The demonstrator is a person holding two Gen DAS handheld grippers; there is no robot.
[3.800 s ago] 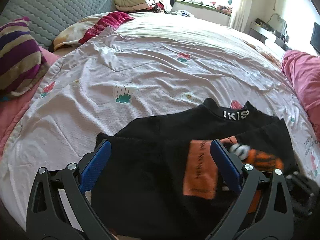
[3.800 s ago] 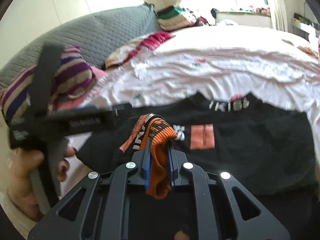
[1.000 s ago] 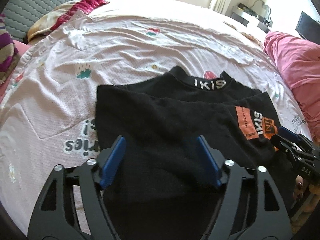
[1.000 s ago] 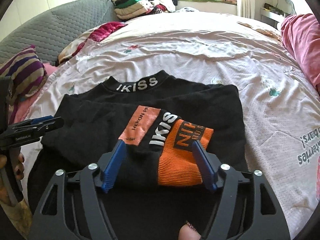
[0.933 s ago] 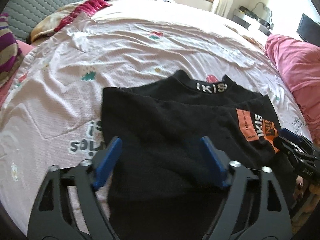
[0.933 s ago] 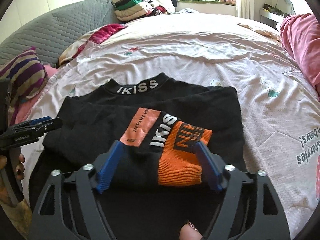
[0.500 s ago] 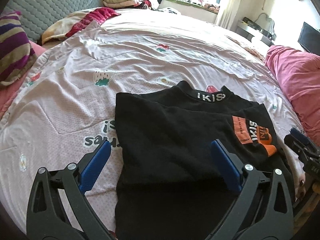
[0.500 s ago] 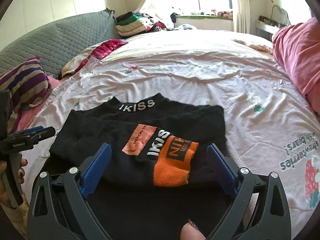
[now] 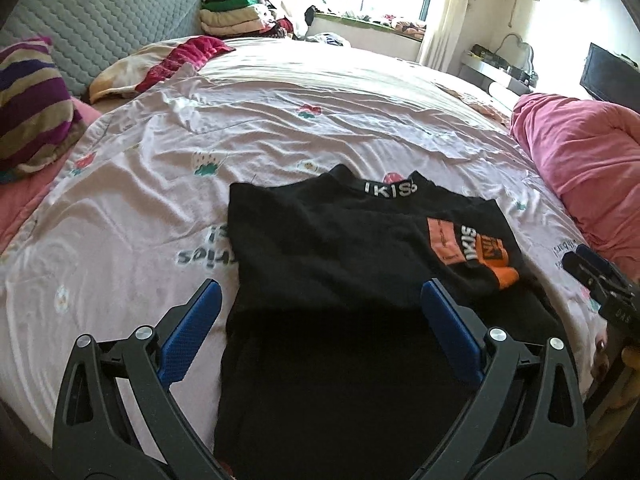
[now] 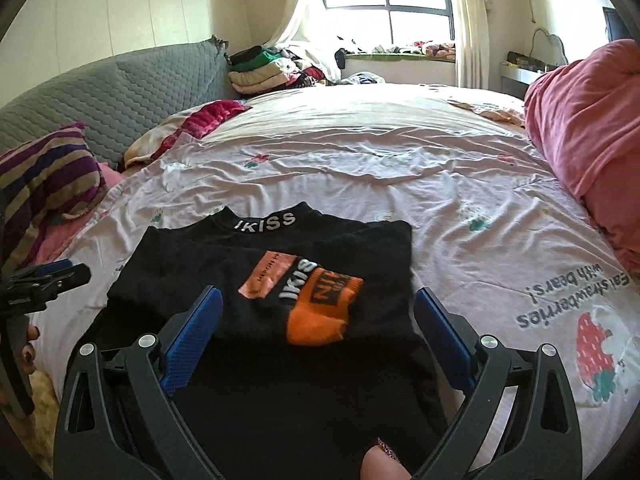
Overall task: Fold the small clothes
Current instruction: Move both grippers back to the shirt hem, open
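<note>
A small black top (image 9: 340,248) (image 10: 224,276) lies flat on the pink bedsheet (image 9: 280,128), its collar with white letters pointing away. Both sleeves are folded across the front, and the orange cuff (image 9: 486,256) (image 10: 320,304) rests on top at the right. My left gripper (image 9: 320,300) is open and empty, raised above the top's near part. My right gripper (image 10: 318,308) is open and empty, raised above the near hem just short of the orange cuff. Each gripper also shows at the edge of the other's view: the right one (image 9: 600,280), the left one (image 10: 44,280).
A striped pillow (image 9: 32,116) and a grey quilted headboard (image 9: 100,20) are at the left. A pink blanket heap (image 9: 580,168) lies at the right. A red and cream cloth (image 9: 168,60) and stacked clothes (image 9: 236,16) sit at the far side.
The right gripper let go of the orange cuff, now lying on the top. Both grippers opened wide, drew back and rose; the top lies still.
</note>
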